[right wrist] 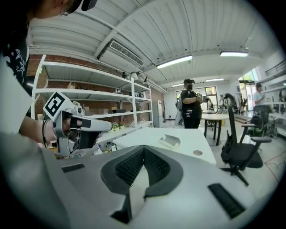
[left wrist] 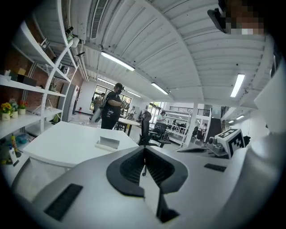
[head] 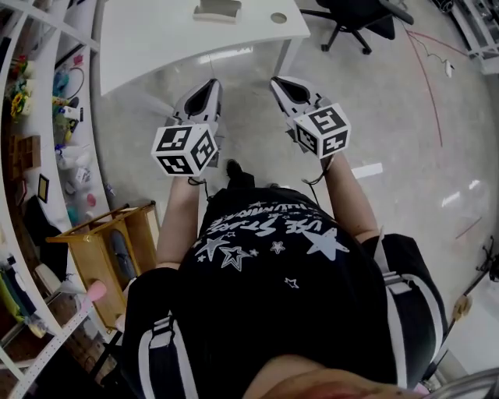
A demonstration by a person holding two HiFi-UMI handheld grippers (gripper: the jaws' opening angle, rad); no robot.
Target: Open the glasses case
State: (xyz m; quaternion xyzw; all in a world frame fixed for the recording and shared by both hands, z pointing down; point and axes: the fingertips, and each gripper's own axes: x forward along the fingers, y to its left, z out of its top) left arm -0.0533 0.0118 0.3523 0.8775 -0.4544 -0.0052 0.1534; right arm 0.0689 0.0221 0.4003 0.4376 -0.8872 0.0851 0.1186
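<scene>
left jaws: my left gripper [left wrist: 144, 151] has its ribbed black pads pressed together, with nothing between them.
right jaws: my right gripper [right wrist: 144, 151] is the same, pads together and empty.
both grippers: held out in the air over the pale glossy floor [head: 390, 117], short of the table.
task thing: a small pale grey box-like case with a raised lip [head: 217, 9] sits on the white rectangular table [head: 156, 39]. It is at my 12 o'clock, toward the table's far side and well apart from both grippers.
case state: too small to tell. The raised lip could be a lid standing open or just the shape of a shut case, and the scene fits either.
risk 1: the case looks light and the top looks smooth. A one-sided push would likely slide it toward 12 o'clock, off the far edge.
risk 2: with my pads together there is no gap for a lid edge. A poke would probably spin the case rather than grip it.
risk 3: if the lid is up, a bump from above could snap it down.
risk 4: the black office chair [head: 355, 19] at 1 o'clock and the wooden open-top crate [head: 101, 241] at 8 o'clock are both near enough to snag an elbow.
</scene>
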